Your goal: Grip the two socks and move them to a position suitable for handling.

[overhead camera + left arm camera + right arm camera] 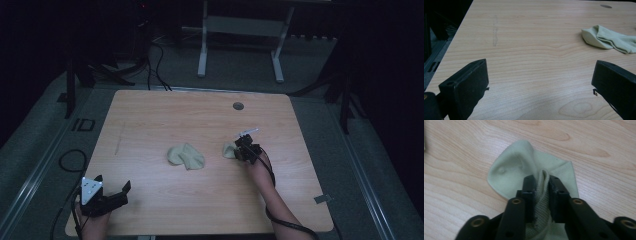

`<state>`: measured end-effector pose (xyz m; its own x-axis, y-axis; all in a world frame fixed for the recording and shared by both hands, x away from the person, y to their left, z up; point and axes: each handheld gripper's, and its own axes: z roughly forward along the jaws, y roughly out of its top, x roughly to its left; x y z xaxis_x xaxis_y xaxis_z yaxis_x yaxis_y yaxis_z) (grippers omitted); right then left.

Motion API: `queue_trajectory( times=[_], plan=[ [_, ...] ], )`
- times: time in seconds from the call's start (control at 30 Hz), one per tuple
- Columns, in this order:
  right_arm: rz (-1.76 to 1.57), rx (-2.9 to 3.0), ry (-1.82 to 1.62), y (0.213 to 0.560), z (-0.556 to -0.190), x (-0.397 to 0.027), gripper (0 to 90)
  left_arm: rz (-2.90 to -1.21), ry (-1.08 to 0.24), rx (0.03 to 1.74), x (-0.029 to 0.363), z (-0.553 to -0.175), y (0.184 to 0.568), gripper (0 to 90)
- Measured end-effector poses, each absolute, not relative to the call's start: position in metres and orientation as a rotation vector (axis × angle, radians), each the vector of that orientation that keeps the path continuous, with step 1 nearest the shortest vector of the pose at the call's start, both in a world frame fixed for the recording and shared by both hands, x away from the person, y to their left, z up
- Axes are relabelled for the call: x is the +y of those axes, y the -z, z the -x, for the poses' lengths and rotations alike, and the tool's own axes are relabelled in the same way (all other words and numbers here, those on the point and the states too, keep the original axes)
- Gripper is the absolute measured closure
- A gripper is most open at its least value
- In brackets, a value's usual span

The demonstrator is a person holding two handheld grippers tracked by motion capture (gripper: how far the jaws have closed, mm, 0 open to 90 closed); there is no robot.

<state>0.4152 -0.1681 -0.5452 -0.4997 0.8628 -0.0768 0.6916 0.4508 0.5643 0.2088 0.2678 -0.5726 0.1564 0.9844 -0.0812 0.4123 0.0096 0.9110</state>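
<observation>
The right gripper [541, 186] has its fingers pinched on a fold of the pale green sock [524, 167], which lies ahead of them. The left gripper [539, 82] has its fingers wide apart, far from the other sock [609, 38].

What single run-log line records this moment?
right gripper: shut on sock | left gripper: open, idle | other sock: untouched

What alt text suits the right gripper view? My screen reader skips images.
The right hand-held gripper pinches a fold of a pale green sock between its two black jaws. The sock lies bunched on a light wooden table.
</observation>
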Motion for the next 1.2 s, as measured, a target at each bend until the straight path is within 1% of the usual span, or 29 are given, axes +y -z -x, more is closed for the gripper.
queue_trajectory(
  times=[0.13, 0.2, 0.37, 0.6, 0.8, 0.9, 0.97, 1.07, 1.2],
  plan=[
    [-1.34, 2.385, -0.723, 0.543, -0.416, -0.171, 82.7, -1.551, -0.815, 1.396, 0.268, -0.209, 0.573, 0.7],
    [-1.322, 2.395, -0.743, 0.539, -0.412, -0.173, 83.0, -1.547, -0.814, 1.397, 0.269, -0.209, 0.573, 0.7],
    [-1.252, 2.394, -0.805, 0.517, -0.394, -0.174, 83.4, -1.547, -0.815, 1.401, 0.269, -0.209, 0.573, 0.8],
    [-1.131, 2.388, -0.868, 0.481, -0.361, -0.173, 83.4, -1.566, -0.829, 1.393, 0.266, -0.21, 0.573, 0.7],
    [-1.086, 2.403, -0.934, 0.469, -0.324, -0.18, 83.4, -1.564, -0.822, 1.384, 0.264, -0.21, 0.572, 0.7],
    [-1.068, 2.398, -0.952, 0.472, -0.302, -0.183, 83.3, -1.569, -0.824, 1.375, 0.264, -0.21, 0.572, 0.8],
    [-1.06, 2.404, -0.943, 0.479, -0.287, -0.182, 83.3, -1.577, -0.821, 1.368, 0.262, -0.21, 0.571, 0.8],
    [-1.069, 2.446, -0.922, 0.5, -0.272, -0.178, 83.3, -1.593, -0.822, 1.35, 0.258, -0.21, 0.571, 0.8],
    [-1.107, 2.494, -0.878, 0.527, -0.267, -0.173, 83.1, -1.593, -0.812, 1.32, 0.253, -0.209, 0.569, 0.7]
  ],
)
